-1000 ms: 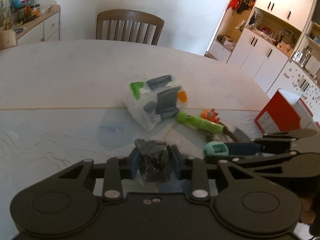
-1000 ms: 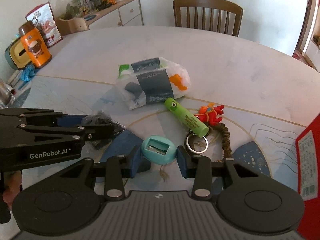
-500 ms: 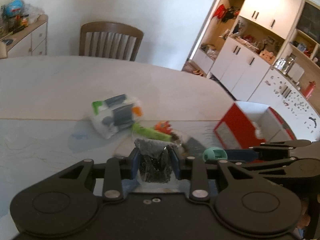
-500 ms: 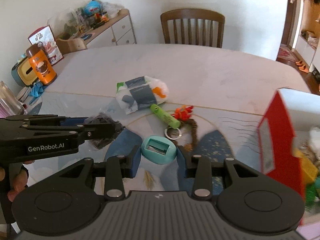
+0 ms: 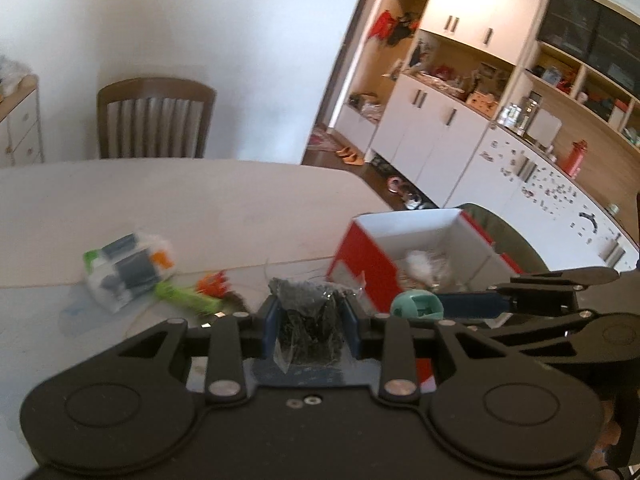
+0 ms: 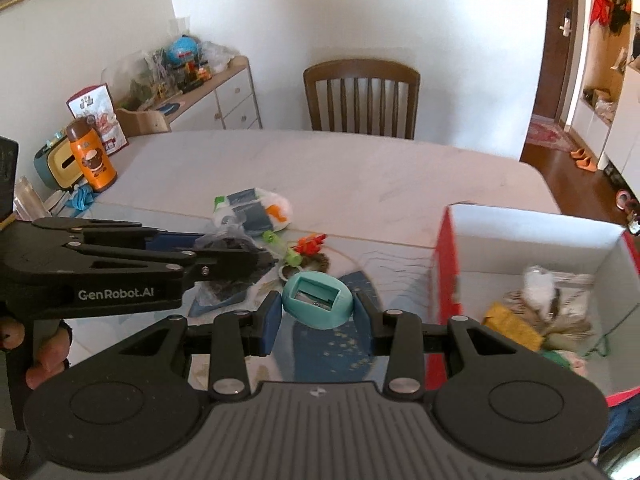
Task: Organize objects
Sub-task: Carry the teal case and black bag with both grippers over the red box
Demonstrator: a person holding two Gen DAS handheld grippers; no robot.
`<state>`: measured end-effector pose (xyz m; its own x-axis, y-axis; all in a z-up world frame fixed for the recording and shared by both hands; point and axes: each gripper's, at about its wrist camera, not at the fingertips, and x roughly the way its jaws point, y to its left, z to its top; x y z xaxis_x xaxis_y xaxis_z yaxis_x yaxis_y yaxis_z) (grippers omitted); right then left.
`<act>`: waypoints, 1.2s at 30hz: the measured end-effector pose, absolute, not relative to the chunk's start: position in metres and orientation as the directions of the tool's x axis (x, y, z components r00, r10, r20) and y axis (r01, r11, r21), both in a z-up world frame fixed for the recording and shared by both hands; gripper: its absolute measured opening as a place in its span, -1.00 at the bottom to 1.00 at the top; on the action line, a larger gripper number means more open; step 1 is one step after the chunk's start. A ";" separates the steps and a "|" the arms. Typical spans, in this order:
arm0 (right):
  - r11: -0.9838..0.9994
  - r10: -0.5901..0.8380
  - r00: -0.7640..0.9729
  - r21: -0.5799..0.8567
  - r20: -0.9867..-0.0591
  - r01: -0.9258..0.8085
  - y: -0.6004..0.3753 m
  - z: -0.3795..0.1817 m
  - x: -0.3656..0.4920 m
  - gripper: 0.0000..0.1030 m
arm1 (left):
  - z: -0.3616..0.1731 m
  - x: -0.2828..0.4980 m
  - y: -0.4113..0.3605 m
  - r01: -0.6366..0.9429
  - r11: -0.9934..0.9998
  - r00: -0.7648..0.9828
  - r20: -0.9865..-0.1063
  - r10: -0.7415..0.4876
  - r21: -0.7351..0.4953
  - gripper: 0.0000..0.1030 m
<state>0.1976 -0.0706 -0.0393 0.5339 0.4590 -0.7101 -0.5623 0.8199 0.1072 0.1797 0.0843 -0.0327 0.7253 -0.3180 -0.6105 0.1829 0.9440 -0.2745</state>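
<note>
My left gripper (image 5: pixel 310 312) is shut on a small clear bag of dark bits (image 5: pixel 310 320), held above the table. My right gripper (image 6: pixel 318 304) is shut on a teal egg-shaped sharpener (image 6: pixel 318 306), also held in the air; the sharpener (image 5: pixel 416 306) shows in the left wrist view too. To the right stands a red box with a white inside (image 6: pixel 520 236), (image 5: pixel 360 256), open on top and holding several items. On the table lie a tissue pack (image 6: pixel 252 210), a green tube (image 6: pixel 282 246) and an orange keyring toy (image 6: pixel 310 244).
A wooden chair (image 6: pixel 360 100) stands at the table's far side. An orange bottle (image 6: pixel 92 156) and a tissue holder sit at the far left. White cabinets (image 5: pixel 460 132) line the right wall. A hand (image 6: pixel 44 360) holds the left gripper's handle.
Both grippers have risen from the table with their loads and swung right; the red box has come into fuller view, its open top now showing.
</note>
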 end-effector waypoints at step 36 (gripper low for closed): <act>0.905 0.358 0.616 0.097 -0.702 -0.415 -0.282 -0.049 0.254 -0.26 | -0.049 0.256 -0.109 0.330 0.928 0.648 -0.674 -0.355 -0.171 -0.37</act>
